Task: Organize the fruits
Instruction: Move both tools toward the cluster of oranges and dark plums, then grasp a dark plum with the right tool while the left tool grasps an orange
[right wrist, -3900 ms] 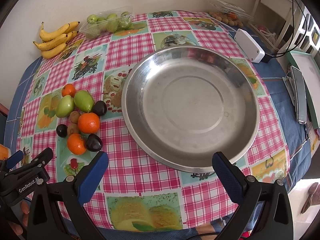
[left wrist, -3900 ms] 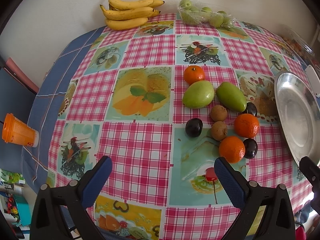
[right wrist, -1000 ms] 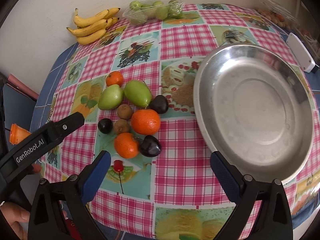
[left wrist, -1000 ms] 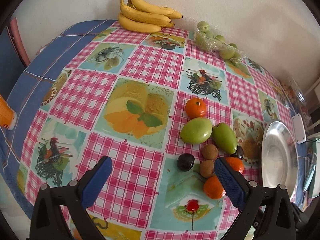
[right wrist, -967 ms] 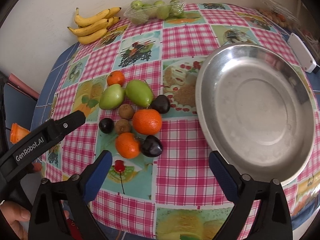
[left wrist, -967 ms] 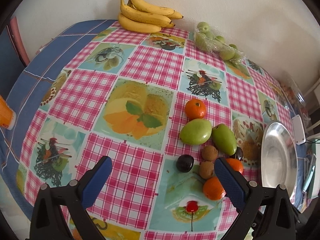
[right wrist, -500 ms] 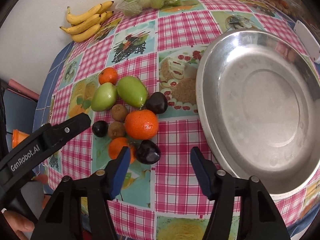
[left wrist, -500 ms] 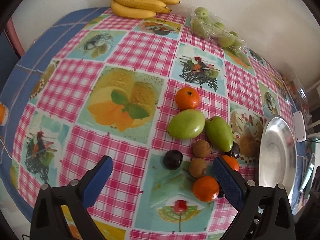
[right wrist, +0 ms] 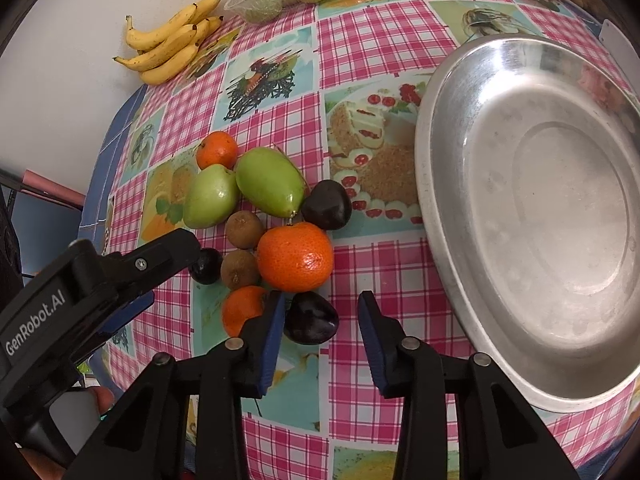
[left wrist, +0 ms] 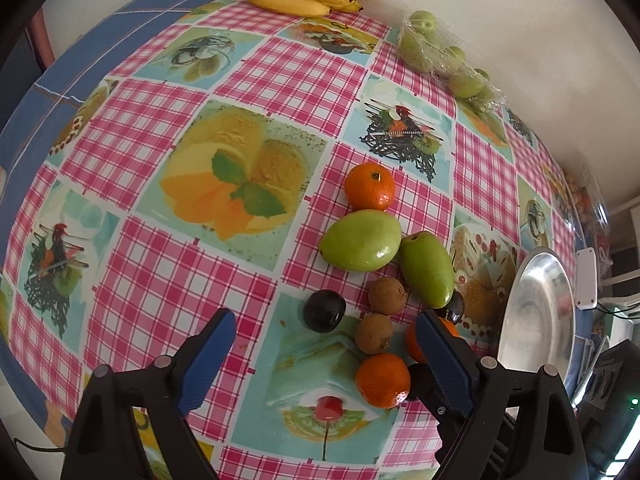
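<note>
Checked oilcloth covers the table (right wrist: 384, 32); loose fruit clusters centre-left in the right wrist view, steel dish (right wrist: 432, 184) empty at right. Right tongs (right wrist: 320, 334) part-open around the near dark plum (right wrist: 311, 318), not yet gripping; left tongs (left wrist: 320, 354) wide, empty, over the pile. Risks: blue pad nudges the adjacent mandarin (right wrist: 243, 308); the smooth, round plum may slip or roll under an off-centre squeeze.
</note>
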Demonstrator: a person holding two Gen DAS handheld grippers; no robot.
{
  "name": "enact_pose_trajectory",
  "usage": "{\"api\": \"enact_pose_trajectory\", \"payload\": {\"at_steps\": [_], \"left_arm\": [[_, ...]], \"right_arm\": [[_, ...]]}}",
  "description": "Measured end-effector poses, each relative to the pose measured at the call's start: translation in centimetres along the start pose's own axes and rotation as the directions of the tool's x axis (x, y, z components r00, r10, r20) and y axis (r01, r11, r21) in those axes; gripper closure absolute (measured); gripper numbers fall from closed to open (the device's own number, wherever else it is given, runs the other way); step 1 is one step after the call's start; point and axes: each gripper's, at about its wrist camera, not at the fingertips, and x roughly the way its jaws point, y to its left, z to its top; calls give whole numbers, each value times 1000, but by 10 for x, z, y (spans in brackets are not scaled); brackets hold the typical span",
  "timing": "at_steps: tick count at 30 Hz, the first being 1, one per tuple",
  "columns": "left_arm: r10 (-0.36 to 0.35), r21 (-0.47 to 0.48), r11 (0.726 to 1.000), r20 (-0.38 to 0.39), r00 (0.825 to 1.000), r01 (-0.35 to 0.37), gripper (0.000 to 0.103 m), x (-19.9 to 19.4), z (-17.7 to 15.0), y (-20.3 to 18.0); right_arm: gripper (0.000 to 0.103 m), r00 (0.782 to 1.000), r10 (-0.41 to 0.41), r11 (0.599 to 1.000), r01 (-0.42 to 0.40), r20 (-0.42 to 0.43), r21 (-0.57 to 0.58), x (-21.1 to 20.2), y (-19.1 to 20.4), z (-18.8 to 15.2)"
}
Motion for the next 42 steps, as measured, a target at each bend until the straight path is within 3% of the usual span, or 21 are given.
{"api": "enact_pose_trajectory", "payload": {"at_steps": [9, 20, 34, 42], "left_arm": [[-23, 2, 1000, -26, 999, 23, 11, 1, -4, -2], [-60, -9, 998, -71, 996, 60, 12, 6, -10, -3], [-105, 37, 993, -153, 983, 112, 39, 21, -19, -19], [-154, 27, 987, -175, 973, 161, 62, 23, -22, -23]], "right_arm": [[73, 998, 52, 998, -51, -21, 28, 5, 0, -1], [74, 998, 59, 997, -59, 4, 47, -6, -5, -5], [74, 999, -32, 996, 32, 6, 82, -27, -19, -13], [74, 999, -41, 996, 40, 5, 76, -27, -18, -14]]}}
